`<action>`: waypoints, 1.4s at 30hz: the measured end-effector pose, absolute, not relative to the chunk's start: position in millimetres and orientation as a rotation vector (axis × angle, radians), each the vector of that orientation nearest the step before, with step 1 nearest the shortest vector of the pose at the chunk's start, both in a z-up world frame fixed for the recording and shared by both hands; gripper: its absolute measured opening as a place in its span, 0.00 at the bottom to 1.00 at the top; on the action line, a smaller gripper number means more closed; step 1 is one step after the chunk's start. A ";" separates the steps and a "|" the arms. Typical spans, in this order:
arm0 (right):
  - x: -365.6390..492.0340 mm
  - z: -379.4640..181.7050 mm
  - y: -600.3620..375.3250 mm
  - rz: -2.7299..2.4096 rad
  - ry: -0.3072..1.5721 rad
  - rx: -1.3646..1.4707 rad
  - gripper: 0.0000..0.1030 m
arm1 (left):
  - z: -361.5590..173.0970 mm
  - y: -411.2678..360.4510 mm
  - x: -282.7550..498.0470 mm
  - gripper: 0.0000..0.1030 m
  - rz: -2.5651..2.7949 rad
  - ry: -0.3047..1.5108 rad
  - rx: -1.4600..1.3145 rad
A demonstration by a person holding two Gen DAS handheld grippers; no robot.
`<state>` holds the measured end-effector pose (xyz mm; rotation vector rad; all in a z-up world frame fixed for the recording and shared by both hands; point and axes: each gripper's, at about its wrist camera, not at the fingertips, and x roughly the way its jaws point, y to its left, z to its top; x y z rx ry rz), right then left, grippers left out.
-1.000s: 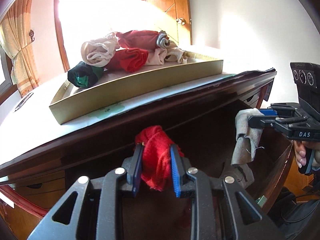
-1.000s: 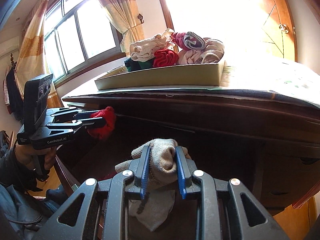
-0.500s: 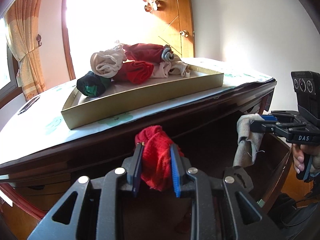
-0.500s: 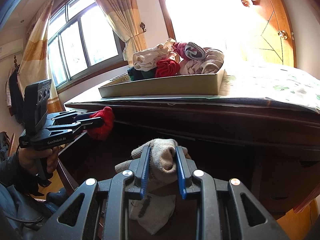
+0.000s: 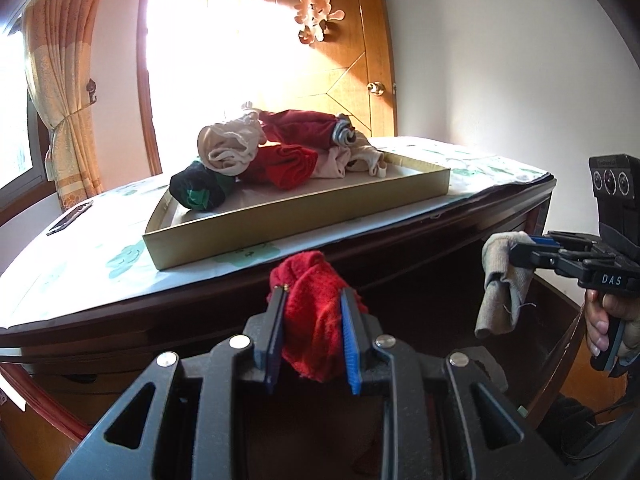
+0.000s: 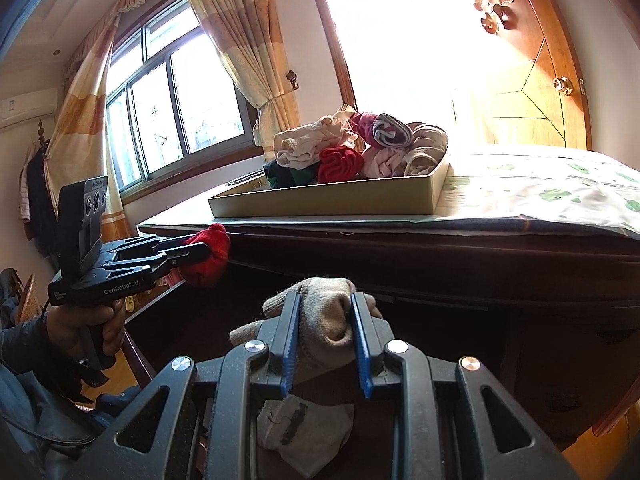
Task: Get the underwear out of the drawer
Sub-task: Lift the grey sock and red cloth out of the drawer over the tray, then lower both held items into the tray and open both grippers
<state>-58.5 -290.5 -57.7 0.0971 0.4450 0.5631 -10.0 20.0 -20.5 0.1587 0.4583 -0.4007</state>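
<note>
Tray (image 5: pixel 296 216) sits lower in view; dresser top (image 5: pixel 80 272) sunlit.

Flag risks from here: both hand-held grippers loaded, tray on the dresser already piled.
1. The beige garment hangs loose below the right hand-held gripper; the tail could snag the dresser edge.
2. The left hand-held gripper pinches only a bunch of the red garment, so it might slip out on the way up.
3. The tray holds a heaped pile at one end; items dropped on top may roll off.
</note>
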 end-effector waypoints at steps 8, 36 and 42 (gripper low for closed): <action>-53.1 -55.1 -291.1 0.558 0.455 0.102 0.26 | -18.2 20.5 -8.0 0.23 -0.405 0.467 0.144; -38.6 1.0 -285.2 0.578 0.367 0.029 0.26 | 24.6 8.8 4.6 0.23 -0.425 0.407 0.164; -32.3 12.8 -282.4 0.581 0.347 0.006 0.26 | 36.7 1.4 10.6 0.23 -0.432 0.391 0.184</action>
